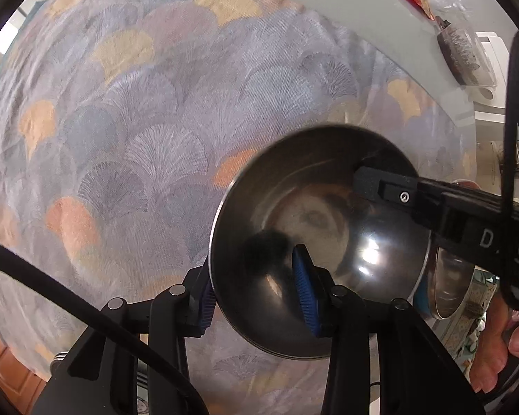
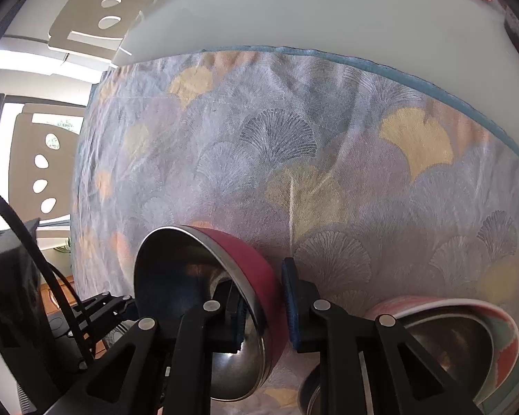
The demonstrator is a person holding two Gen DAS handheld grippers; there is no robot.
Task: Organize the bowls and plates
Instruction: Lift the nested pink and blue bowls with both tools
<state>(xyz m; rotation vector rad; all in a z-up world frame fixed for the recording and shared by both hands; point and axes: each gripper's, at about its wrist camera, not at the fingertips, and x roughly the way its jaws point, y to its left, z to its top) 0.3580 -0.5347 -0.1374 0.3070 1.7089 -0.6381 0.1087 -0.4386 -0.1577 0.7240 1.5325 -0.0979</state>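
A steel bowl (image 1: 315,242) with a maroon outside is pinched at its near rim by the left gripper (image 1: 256,301) and at its opposite rim by the right gripper (image 2: 264,306), above the fan-patterned tablecloth (image 1: 138,121); a patterned bowl (image 2: 467,339) sits beside it.

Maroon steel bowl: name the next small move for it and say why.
Probably raise the maroon steel bowl slightly, both hands together. The left gripper and right gripper are each shut on its rim at opposite sides, and it looks tilted over the tablecloth. The patterned bowl beside it seems a likely nesting spot.
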